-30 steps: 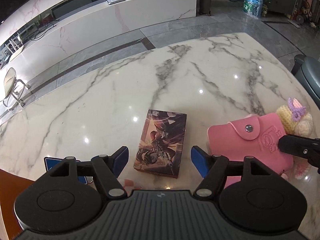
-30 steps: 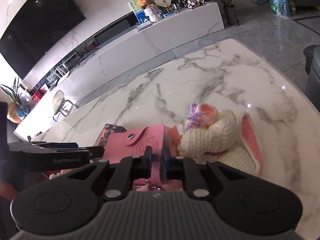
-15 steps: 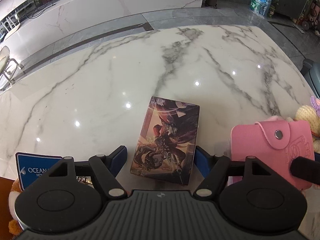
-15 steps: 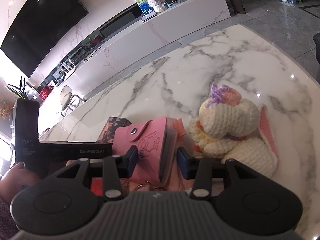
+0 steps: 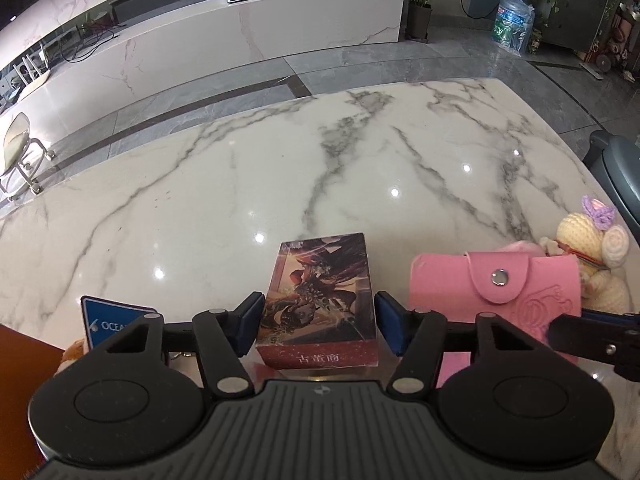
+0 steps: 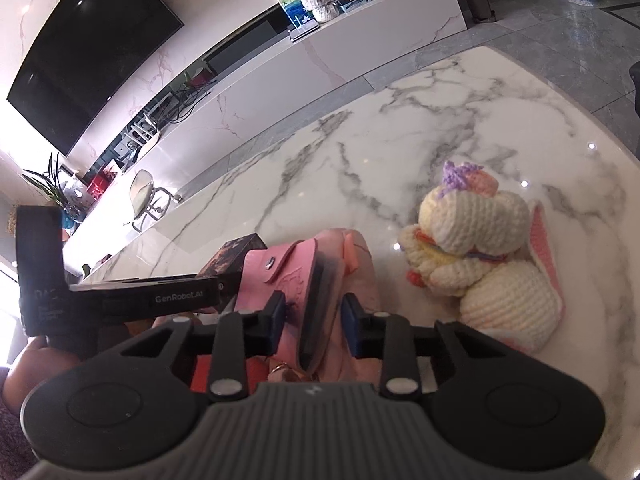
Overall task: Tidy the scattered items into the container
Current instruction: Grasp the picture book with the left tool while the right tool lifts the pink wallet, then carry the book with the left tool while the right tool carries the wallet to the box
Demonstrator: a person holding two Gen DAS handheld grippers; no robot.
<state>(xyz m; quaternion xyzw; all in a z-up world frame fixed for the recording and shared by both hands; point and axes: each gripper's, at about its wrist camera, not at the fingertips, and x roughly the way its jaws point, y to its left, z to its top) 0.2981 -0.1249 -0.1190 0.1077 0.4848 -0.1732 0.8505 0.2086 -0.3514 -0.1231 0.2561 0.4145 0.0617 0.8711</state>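
A card box (image 5: 320,300) with dark fantasy art sits between the blue pads of my left gripper (image 5: 318,316). Its jaws are closing and both pads touch the box's sides. The box's red near end faces the camera. A pink snap wallet (image 5: 496,292) stands on edge to the right. In the right wrist view the pink wallet (image 6: 304,296) is between the closing jaws of my right gripper (image 6: 314,316), with a pad at each face. Under it lies pale pink cloth (image 6: 360,260). No container is clearly visible.
A crocheted cream bunny (image 6: 480,248) lies on the marble table (image 5: 280,168) right of the wallet. A blue tag (image 5: 108,324) sits over a small plush at the left, beside an orange-brown surface (image 5: 24,368). A dark chair (image 5: 616,176) stands past the table's right edge.
The left jaws have narrowed onto the card box, whose near end now faces the camera. The right jaws opened from a tight pinch, then narrowed again around the upright wallet.
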